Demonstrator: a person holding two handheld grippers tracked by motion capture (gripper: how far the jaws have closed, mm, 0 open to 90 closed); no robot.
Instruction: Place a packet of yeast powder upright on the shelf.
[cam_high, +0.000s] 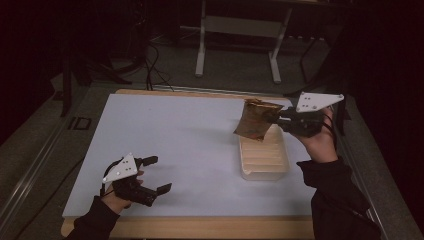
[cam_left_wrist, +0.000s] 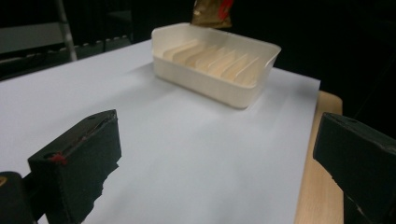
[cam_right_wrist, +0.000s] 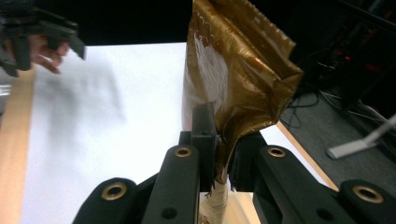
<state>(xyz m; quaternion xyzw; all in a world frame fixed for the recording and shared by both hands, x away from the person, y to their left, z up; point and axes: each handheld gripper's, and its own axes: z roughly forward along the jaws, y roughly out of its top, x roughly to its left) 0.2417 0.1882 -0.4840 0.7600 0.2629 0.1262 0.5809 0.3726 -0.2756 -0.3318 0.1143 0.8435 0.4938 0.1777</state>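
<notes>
White-topped bench (cam_high: 190, 145) lying under a dark room; right tongs (cam_high: 278, 118) are clenching a gold foil pouch (cam_high: 256, 119) by its edge at right of centre, above the cream tray (cam_high: 263, 156). Pouch is looking light, crinkly and slippery, so gripping the flat seam is suiting it; left tongs (cam_high: 155, 174) are hanging released, lower left.

One gold pouch (cam_high: 256, 120), one cream ribbed tray (cam_high: 264, 172), two hand-held grippers, seemingly.

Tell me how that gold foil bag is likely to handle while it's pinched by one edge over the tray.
The bag looks crinkly and thin, so it probably flexes rather than staying stiff. The right gripper, shut on one edge, holds it up, so it is likely light. Its glossy foil may be slippery, so it could slide out towards the tray.
</notes>
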